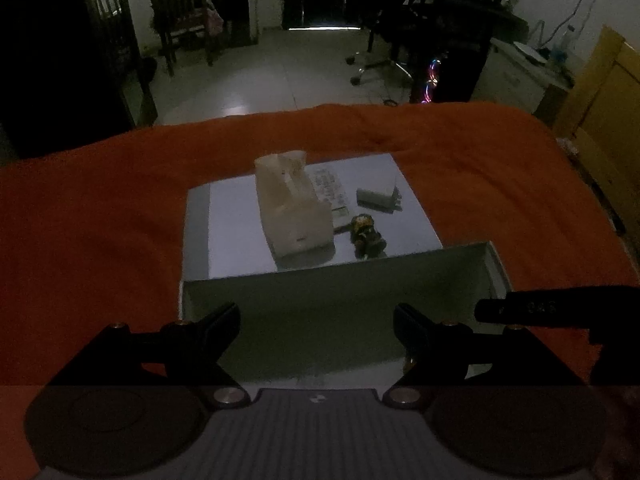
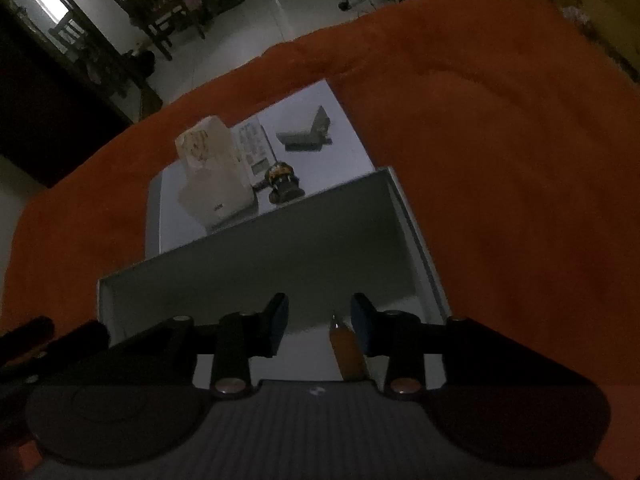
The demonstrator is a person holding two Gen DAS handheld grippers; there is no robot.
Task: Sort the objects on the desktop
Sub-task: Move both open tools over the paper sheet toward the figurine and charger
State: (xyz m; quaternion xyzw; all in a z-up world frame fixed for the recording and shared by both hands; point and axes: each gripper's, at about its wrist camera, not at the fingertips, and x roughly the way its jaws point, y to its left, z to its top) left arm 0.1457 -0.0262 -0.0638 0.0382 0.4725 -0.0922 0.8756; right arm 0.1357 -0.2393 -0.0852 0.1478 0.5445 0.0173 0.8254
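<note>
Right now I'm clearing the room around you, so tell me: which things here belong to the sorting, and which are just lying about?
Sorting: tissue pack, charger, figurine, leaflet, orange pen, grey box.
Lying about: wooden chair, office chair, yellow cabinet.

Cream tissue pack (image 1: 294,204) upright beside charger (image 1: 376,199).
</note>
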